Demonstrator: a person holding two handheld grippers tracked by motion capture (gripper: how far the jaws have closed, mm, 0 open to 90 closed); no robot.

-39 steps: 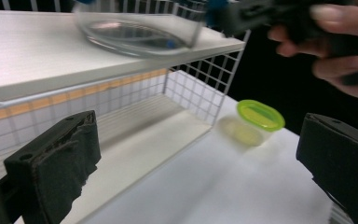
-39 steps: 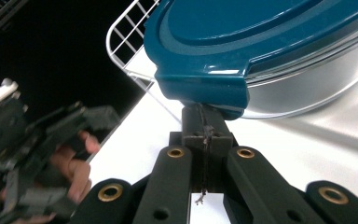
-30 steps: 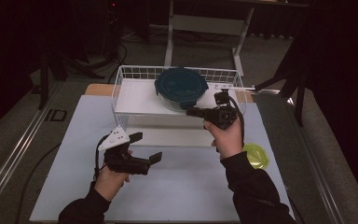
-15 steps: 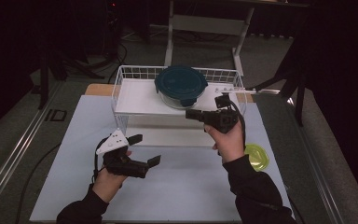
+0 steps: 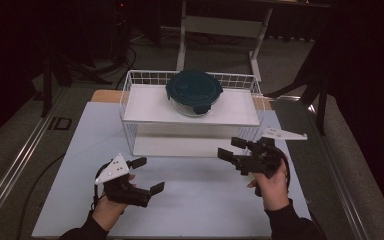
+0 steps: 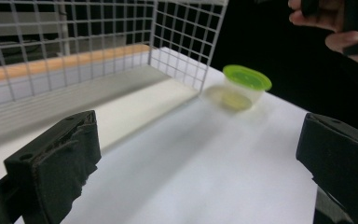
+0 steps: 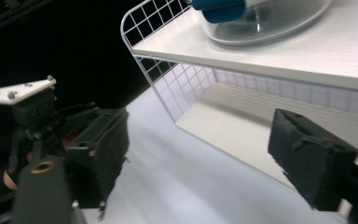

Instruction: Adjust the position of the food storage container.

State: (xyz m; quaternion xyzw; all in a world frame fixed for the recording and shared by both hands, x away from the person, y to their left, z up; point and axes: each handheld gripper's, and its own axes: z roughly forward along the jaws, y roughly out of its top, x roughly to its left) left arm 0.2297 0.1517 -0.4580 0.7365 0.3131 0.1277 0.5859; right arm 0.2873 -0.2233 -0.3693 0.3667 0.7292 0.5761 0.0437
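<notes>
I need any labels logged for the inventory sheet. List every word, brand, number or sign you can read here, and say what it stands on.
None can be read.
Dark-lidded glass container on the wire rack: no legible text on the lid.
Green-lidded cup: blurred, no print shows.
Left gripper and right gripper: no readable marking.
Dark mark on the floor left of the table: a shape, not readable as letters.
</notes>
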